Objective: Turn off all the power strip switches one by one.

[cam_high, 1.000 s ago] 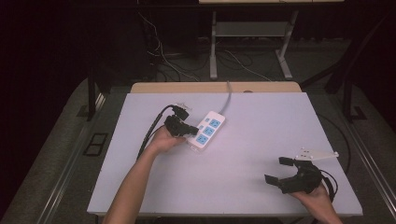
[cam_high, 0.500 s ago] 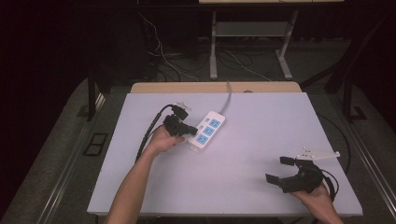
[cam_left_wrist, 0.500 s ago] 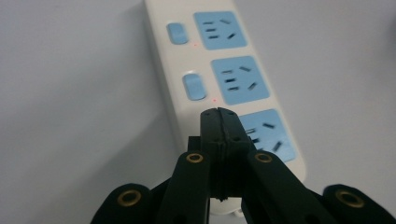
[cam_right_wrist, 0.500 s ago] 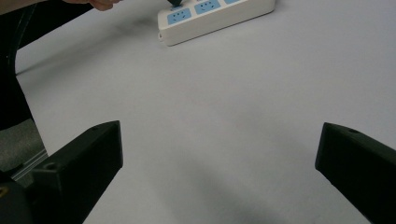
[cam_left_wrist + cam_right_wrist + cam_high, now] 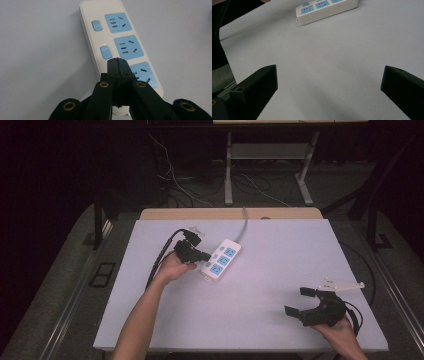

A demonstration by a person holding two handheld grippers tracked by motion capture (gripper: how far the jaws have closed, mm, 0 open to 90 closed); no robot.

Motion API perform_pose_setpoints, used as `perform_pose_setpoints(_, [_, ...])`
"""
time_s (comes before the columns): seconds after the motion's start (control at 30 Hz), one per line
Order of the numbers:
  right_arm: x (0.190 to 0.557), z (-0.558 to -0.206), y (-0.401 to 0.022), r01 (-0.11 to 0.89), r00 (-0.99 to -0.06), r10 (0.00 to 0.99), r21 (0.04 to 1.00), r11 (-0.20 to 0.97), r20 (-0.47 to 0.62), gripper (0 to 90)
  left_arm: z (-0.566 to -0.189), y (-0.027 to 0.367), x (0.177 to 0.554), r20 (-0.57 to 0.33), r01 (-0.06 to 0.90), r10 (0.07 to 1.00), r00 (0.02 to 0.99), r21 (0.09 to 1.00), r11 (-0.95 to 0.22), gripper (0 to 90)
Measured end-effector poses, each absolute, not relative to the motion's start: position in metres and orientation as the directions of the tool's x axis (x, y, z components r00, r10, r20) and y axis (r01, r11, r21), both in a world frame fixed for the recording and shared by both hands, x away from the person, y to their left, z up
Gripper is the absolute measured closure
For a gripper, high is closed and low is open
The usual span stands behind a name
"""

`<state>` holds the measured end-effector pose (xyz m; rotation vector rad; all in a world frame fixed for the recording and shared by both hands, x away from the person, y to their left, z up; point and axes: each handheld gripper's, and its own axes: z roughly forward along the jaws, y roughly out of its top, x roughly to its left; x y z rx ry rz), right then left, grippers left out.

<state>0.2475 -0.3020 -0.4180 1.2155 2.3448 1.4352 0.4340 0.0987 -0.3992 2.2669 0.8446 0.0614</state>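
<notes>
A white power strip [image 5: 222, 258] with three blue sockets and blue switches lies near the table's middle back, its grey cord running off the far edge. My left gripper [image 5: 204, 255] is shut, jaws pressed together with nothing between them. Its tip sits at the strip's left side, over the nearest switch beside the lowest socket in the left gripper view, where the strip [image 5: 120, 42] runs away from the closed jaws [image 5: 117, 65]. My right gripper [image 5: 300, 301] rests open at the table's front right, nothing between its jaws. The right gripper view shows the strip [image 5: 325, 7] far off.
The pale table [image 5: 280, 270] has a wooden strip along its far edge. A black cable [image 5: 160, 257] trails from the left gripper across the table's left part. Dark floor with cables and a metal stand lies behind the table.
</notes>
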Motion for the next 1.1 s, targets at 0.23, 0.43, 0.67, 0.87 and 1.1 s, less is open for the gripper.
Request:
perform_pose_setpoints(0.23, [0.248,-0.418,-0.303,0.564,-0.664,0.694,0.796,0.22,0.279,0.6,-0.389,0.098,0.439,-0.18,0.55,0.592,0.786,0.641,-0.535,89.4])
perform_pose_setpoints(0.43, [0.248,-0.418,-0.302,0.564,-0.665,0.693,0.795,0.222,0.279,0.6,-0.379,0.095,0.446,-0.172,0.545,0.594,0.786,0.647,-0.533,89.5])
perform_pose_setpoints(0.67, [0.248,-0.418,-0.303,0.564,-0.665,0.693,0.795,0.222,0.278,0.6,-0.372,0.09,0.453,-0.175,0.546,0.6,0.781,0.658,-0.518,89.4])
perform_pose_setpoints(0.87, [0.248,-0.419,-0.303,0.565,-0.665,0.693,0.795,0.222,0.279,0.6,-0.376,0.083,0.458,-0.179,0.549,0.601,0.779,0.658,-0.515,89.5])
perform_pose_setpoints(1.1, [0.248,-0.419,-0.303,0.564,-0.666,0.693,0.794,0.224,0.277,0.6,-0.387,0.078,0.462,-0.178,0.56,0.605,0.776,0.637,-0.53,89.4])
